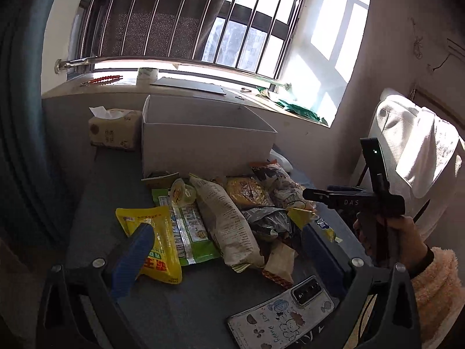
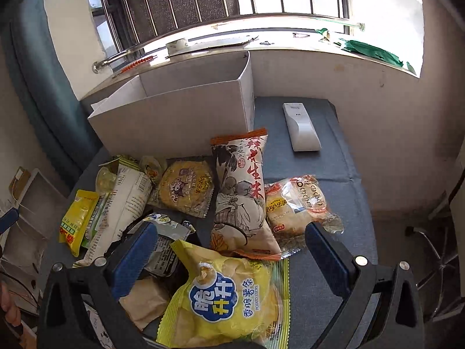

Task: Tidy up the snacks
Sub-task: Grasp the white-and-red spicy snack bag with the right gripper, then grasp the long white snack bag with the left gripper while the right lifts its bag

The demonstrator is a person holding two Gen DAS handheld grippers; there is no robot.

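While both grippers hang spread wide and empty, the left gripper [image 1: 223, 241] and right gripper [image 2: 232, 238] sit over the snack pile [image 2: 186, 200]. Pile lies on the blue table [image 2: 328, 264], just in front of the white box [image 2: 174, 116].

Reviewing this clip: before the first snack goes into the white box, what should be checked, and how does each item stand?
1. White box open on top: ok.
2. Box interior free of items: cannot tell, only part of the inner walls shows.
3. Right gripper open, nothing held: ok; the yellow potato sticks bag lies between its fingers.
4. Left gripper open, nothing held: ok; it hangs over the snack pile.
5. Non-snacks apart from the pile: not ok; the phone lies beside the packets, though the white remote lies clear.
6. Right gripper's path to the box: not ok; the tall peanut bag lies between.
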